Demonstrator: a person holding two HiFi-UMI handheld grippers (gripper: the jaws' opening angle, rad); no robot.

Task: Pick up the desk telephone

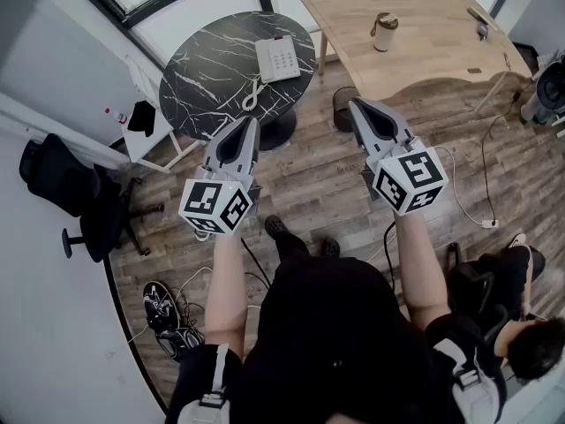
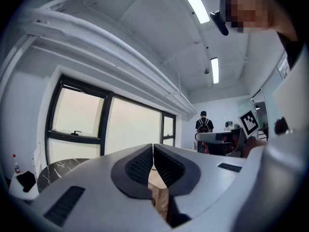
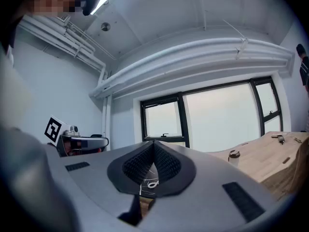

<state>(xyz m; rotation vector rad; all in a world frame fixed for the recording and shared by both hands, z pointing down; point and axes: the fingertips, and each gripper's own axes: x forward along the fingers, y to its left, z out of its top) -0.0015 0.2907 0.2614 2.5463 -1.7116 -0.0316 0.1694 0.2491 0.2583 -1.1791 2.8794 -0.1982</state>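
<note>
Desk telephone, white with a grey keypad, lies flat on the right part of a round black marble table, and its coiled cord trails from it toward the table's near edge. At the far left of the head view a black office chair stands on the wood floor, and a pair of dark shoes lies nearer the person. The left gripper is held level in the air, its tip showing against the near edge of the marble table, well apart from the phone. In the left gripper view its ribbed pads are pressed together with nothing between them. Its marker cube sits just above the bare forearm. The right gripper points level toward the gap between the two tables, also well apart from the phone. In the right gripper view its jaws are closed together and empty, with a window beyond. Farther right stands a light wooden table with a lidded cup upright on it. At the lower right edge another person sits.
</note>
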